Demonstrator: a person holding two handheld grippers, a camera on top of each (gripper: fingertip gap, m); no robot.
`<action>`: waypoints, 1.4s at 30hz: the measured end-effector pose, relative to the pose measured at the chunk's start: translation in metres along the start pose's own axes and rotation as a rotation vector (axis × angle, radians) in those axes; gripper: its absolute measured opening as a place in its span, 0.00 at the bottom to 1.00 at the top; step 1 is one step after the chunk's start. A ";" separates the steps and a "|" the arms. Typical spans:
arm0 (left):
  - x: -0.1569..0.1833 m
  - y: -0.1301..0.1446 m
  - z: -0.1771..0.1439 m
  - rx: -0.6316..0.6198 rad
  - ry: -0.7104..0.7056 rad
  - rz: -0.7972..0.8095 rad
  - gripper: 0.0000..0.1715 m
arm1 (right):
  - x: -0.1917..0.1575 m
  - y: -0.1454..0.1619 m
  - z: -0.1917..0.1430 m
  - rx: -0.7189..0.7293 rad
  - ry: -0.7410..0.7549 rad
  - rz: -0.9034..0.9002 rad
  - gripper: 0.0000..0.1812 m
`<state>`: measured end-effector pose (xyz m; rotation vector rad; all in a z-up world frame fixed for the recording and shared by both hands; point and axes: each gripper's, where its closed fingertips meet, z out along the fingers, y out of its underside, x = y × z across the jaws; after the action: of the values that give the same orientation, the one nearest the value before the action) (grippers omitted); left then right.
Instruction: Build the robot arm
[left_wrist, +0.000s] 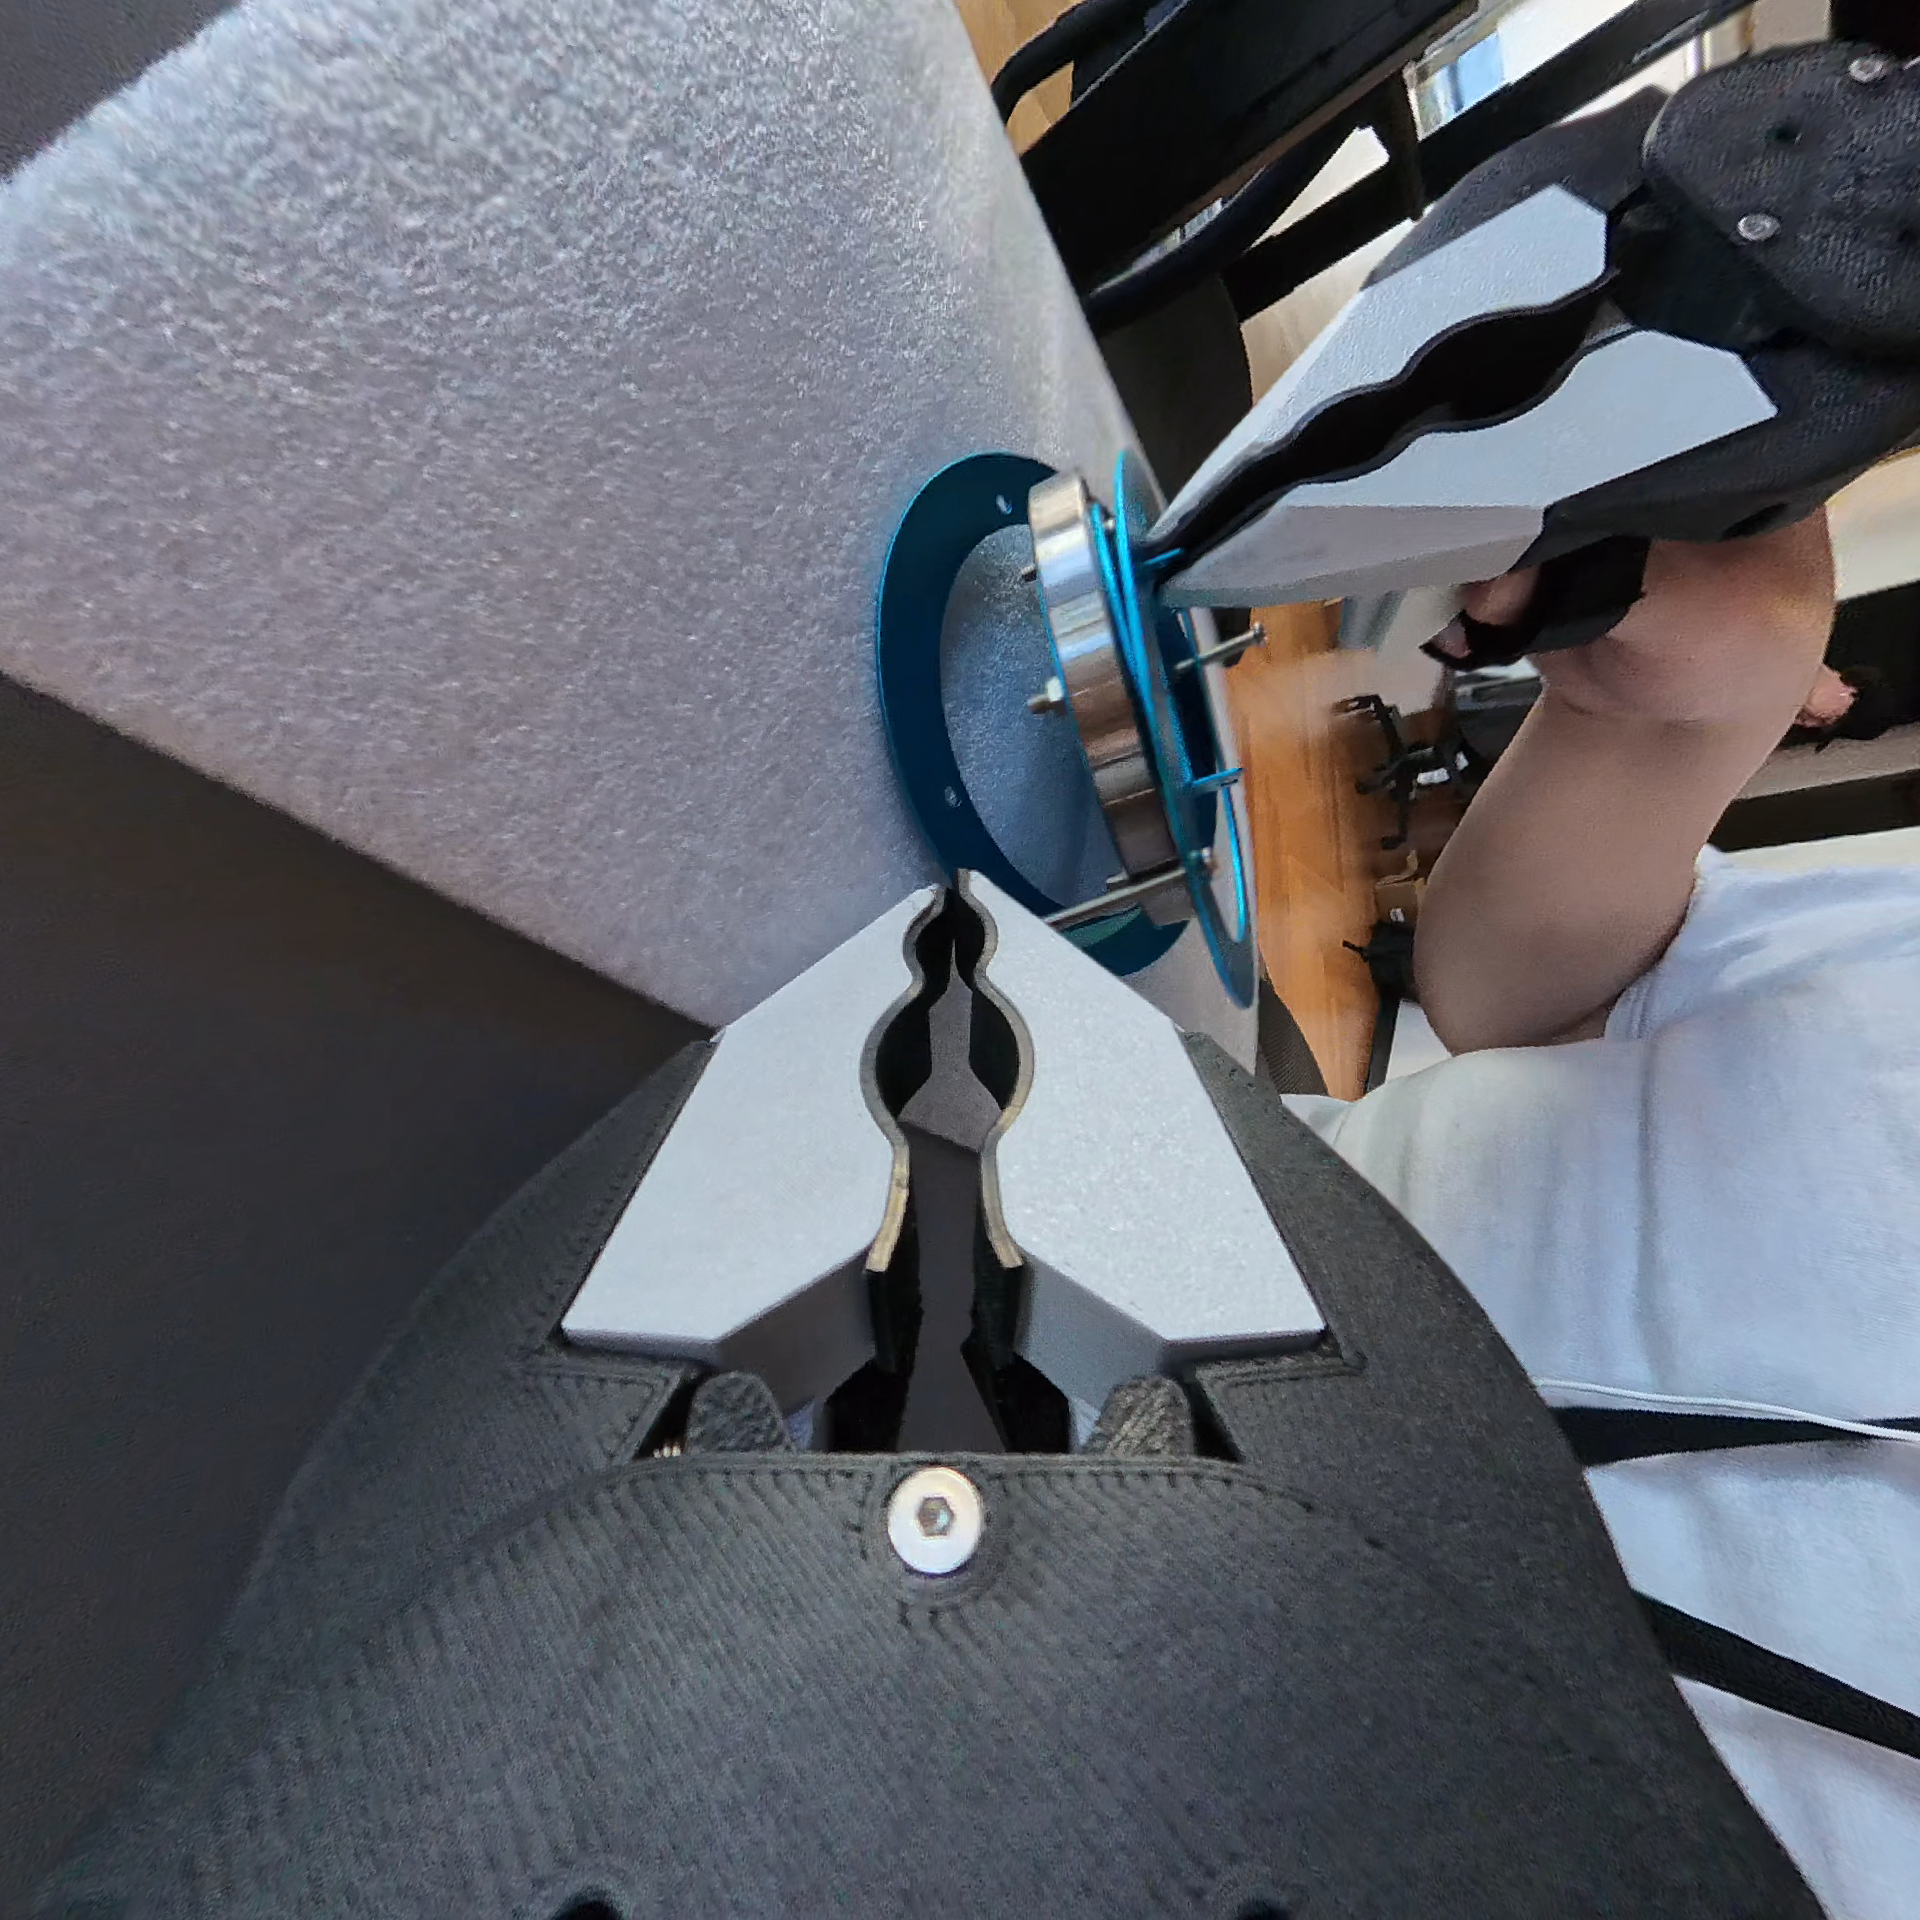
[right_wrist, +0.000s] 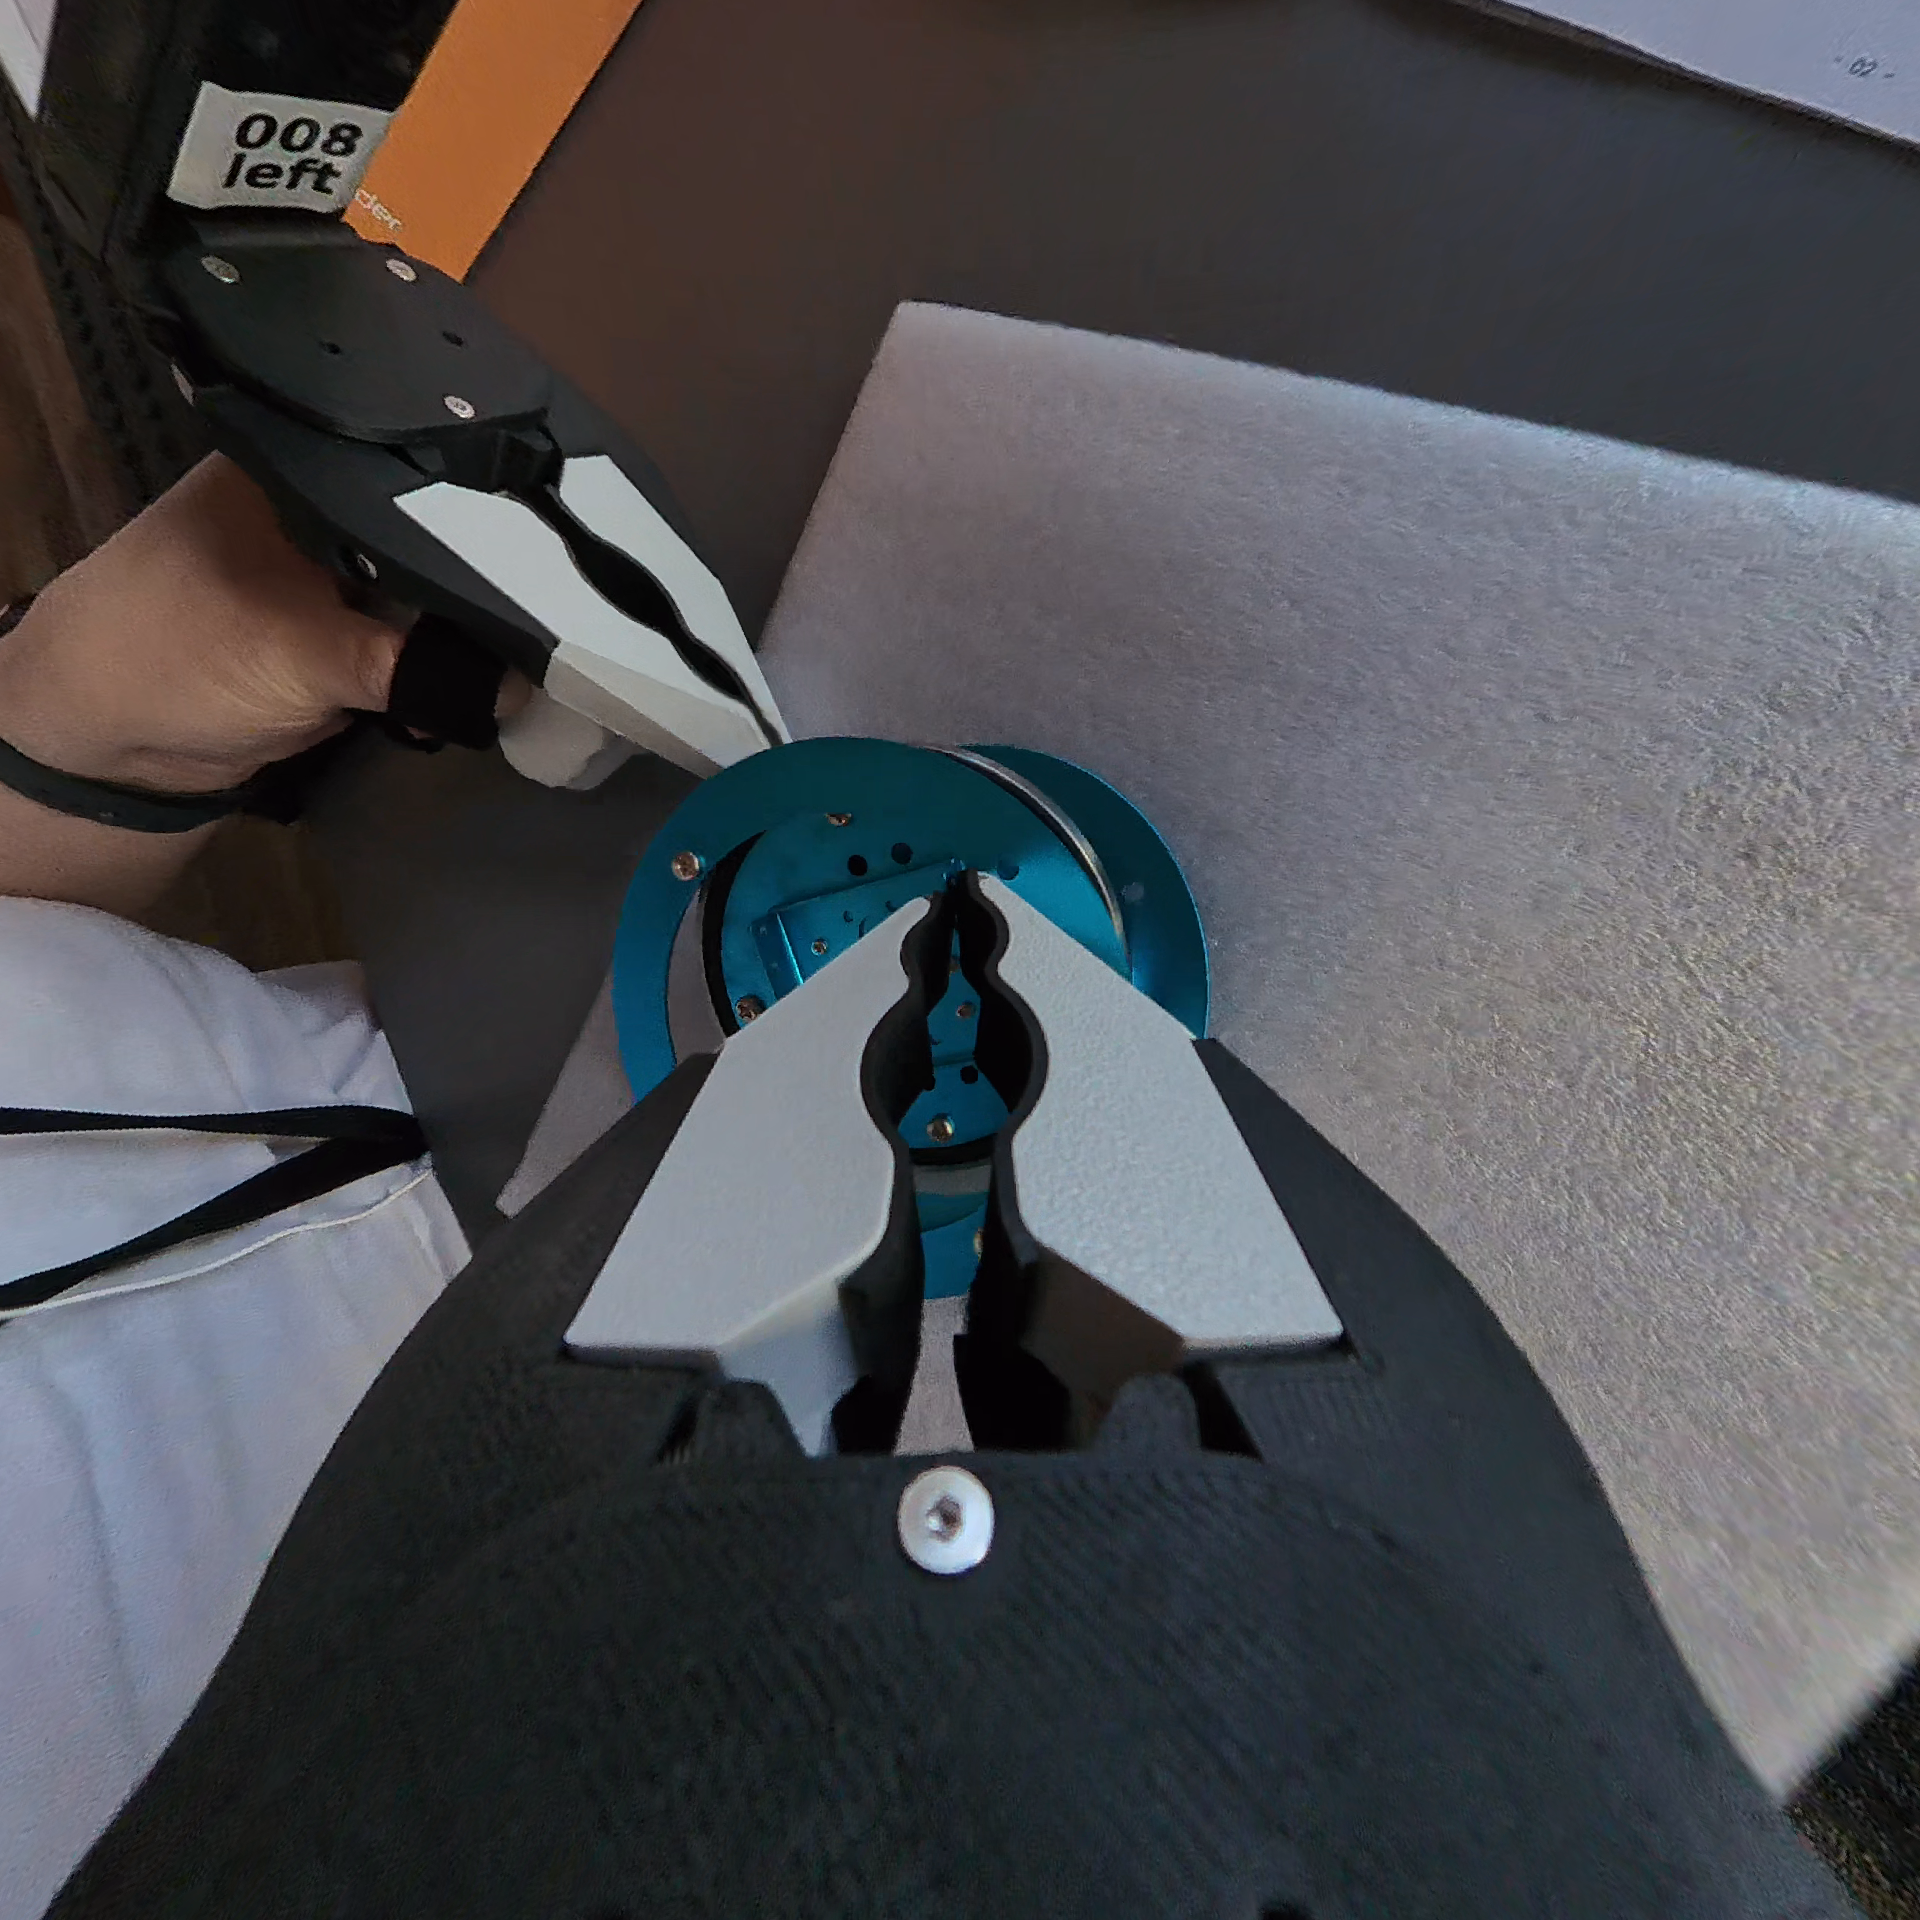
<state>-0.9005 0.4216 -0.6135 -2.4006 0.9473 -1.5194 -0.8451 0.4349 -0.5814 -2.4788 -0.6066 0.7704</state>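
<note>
A blue metal assembly rests on a grey foam sheet (left_wrist: 468, 468). It has a flat blue base ring (left_wrist: 914, 644), a silver ring (left_wrist: 1081, 644) and thin blue upper plates (left_wrist: 1231, 914) on thin posts. My right gripper (right_wrist: 961, 883) is shut on a small blue bracket (right_wrist: 821, 935) in the middle of the upper plate (right_wrist: 655, 935); it also shows in the left wrist view (left_wrist: 1164, 561). My left gripper (left_wrist: 961, 883) is shut, its tips at the base ring's rim with nothing visible between them. In the right wrist view it (right_wrist: 774, 732) sits at the assembly's far edge.
The foam sheet (right_wrist: 1455, 831) lies on a dark table (right_wrist: 1143, 208). A person in a white shirt (left_wrist: 1662, 1299) is close beside the foam. An orange panel (right_wrist: 488, 125) is at the table's far side. Dark chairs (left_wrist: 1195, 156) stand on a wooden floor (left_wrist: 1299, 831) beyond.
</note>
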 end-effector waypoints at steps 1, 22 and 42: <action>-0.001 -0.001 0.000 0.008 0.001 -0.002 0.00 | 0.001 0.000 0.001 0.003 -0.001 -0.001 0.00; -0.003 -0.026 -0.024 0.110 -0.105 0.060 0.00 | 0.003 -0.005 0.016 0.174 0.047 -0.064 0.00; 0.010 -0.022 -0.031 0.148 -0.231 0.012 0.00 | 0.007 -0.006 0.012 0.288 0.134 -0.067 0.00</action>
<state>-0.9145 0.4397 -0.5819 -2.3934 0.7707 -1.2270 -0.8486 0.4465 -0.5894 -2.2127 -0.4902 0.6131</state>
